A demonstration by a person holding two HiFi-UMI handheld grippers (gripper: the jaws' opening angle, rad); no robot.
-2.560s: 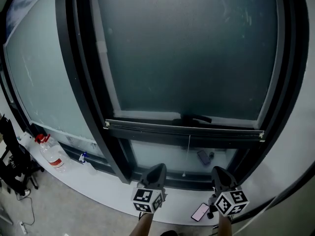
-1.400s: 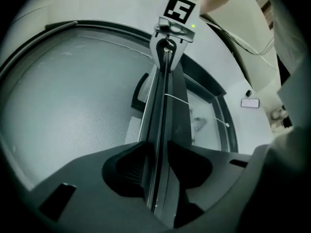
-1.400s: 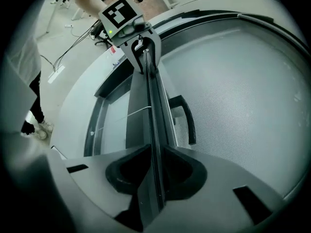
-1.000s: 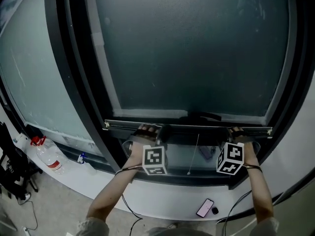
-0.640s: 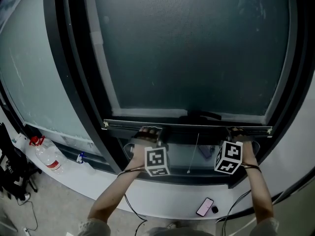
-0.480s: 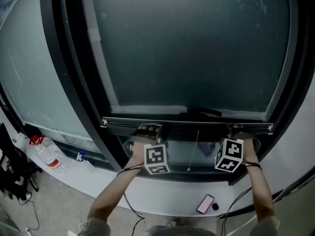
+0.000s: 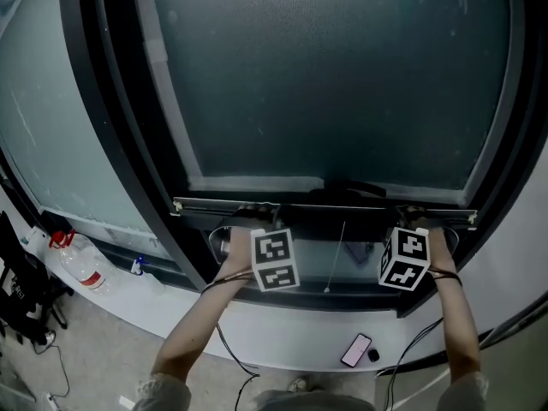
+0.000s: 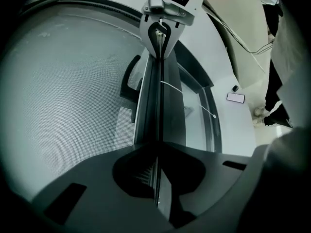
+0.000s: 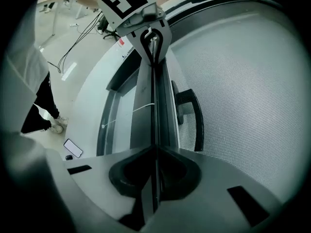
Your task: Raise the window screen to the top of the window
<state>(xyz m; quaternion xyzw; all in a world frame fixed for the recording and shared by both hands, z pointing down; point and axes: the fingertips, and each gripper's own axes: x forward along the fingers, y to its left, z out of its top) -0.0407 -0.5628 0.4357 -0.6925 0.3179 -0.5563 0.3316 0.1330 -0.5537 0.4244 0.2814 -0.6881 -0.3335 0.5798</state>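
- Fine grey mesh screen [image 7: 334, 84] with a thin metal bottom rail [image 7: 330, 205], low in the black frame [image 7: 120, 144], near the sill.
- Left gripper [image 8: 158, 152] clamped nearly closed on the rail's left end; right gripper [image 9: 155, 152] pinching the right end (rail edge-on between the pads).
- Smooth white sill [image 7: 282, 336] below, with a phone [image 7: 354, 349] by its front edge.

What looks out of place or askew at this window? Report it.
Nothing damaged or askew: the bottom bar sits level, clamped by the left gripper and right gripper. Only strays: a phone on the sill below, a water bottle at far left.
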